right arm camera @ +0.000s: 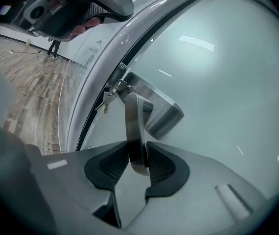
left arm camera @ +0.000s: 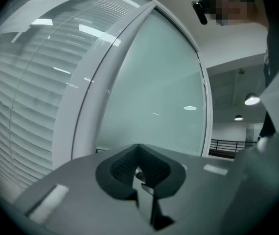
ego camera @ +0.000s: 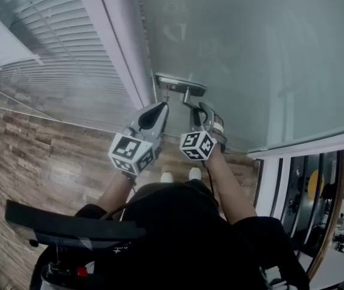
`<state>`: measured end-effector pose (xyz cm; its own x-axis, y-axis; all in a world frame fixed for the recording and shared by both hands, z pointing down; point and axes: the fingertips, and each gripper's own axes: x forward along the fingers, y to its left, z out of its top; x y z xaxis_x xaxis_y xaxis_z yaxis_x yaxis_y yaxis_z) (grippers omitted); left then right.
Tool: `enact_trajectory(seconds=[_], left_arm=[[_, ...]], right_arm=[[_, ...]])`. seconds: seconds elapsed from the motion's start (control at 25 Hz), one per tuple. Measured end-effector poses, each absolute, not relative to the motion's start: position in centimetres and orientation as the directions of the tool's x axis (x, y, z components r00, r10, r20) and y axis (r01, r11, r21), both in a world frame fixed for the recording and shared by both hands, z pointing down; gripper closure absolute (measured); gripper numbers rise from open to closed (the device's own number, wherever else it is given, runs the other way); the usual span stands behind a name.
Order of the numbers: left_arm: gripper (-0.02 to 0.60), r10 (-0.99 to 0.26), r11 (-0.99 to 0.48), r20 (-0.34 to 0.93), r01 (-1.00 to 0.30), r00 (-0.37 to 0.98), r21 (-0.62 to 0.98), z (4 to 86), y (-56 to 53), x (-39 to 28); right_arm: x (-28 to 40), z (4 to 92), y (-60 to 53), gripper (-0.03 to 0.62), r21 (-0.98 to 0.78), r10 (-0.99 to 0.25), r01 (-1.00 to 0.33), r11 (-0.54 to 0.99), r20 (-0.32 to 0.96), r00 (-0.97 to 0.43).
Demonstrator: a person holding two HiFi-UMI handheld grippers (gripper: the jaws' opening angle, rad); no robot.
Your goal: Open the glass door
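Right gripper view, right gripper (right arm camera: 138, 155): clamped on lever handle (right arm camera: 133, 131), a pad against each side, handle's free end between the jaws
left gripper (left arm camera: 139, 170): jaws together, nothing between; just left of lever handle in head view, not on it
lever handle: metal, juts from lock plate (right arm camera: 161, 111)
keys (right arm camera: 105, 102): hang just left of lever handle's pivot
glass door (right arm camera: 218, 82): frosted, carries lever handle near its left edge, spreads right of it
door frame (right arm camera: 100, 72): white, left of lever handle
blinds (left arm camera: 17, 97): further left of lever handle, past frame
wood floor (ego camera: 33, 150): below lever handle
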<state>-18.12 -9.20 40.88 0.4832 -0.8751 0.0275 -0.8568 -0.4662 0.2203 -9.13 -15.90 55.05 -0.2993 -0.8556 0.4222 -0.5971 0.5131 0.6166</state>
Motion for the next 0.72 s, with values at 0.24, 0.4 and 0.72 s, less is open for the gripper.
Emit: enact_trajectory(seconds=[0.24, 0.4, 0.72], left_arm=[[0.581, -0.868, -0.48, 0.019, -0.85, 0.496, 0.219, 40.8, -8.9, -18.3], [0.581, -0.866, -0.484, 0.016, -0.845, 0.5, 0.226, 40.9, -8.7, -18.1], [0.58, -0.865, -0.484, 0.02, -0.844, 0.502, 0.232, 41.0, -8.9, -17.3]], right_arm=[[-9.0, 55.3, -17.9, 0.493, 0.659, -0.856, -0.551, 0.512, 0.442, -0.267], [-8.8, 55.3, -19.1, 0.493, 0.659, -0.856, -0.553, 0.51, 0.45, -0.254], [-7.7, 53.7, -21.5, 0.485, 0.749, -0.865, -0.434, 0.501, 0.445, -0.232]])
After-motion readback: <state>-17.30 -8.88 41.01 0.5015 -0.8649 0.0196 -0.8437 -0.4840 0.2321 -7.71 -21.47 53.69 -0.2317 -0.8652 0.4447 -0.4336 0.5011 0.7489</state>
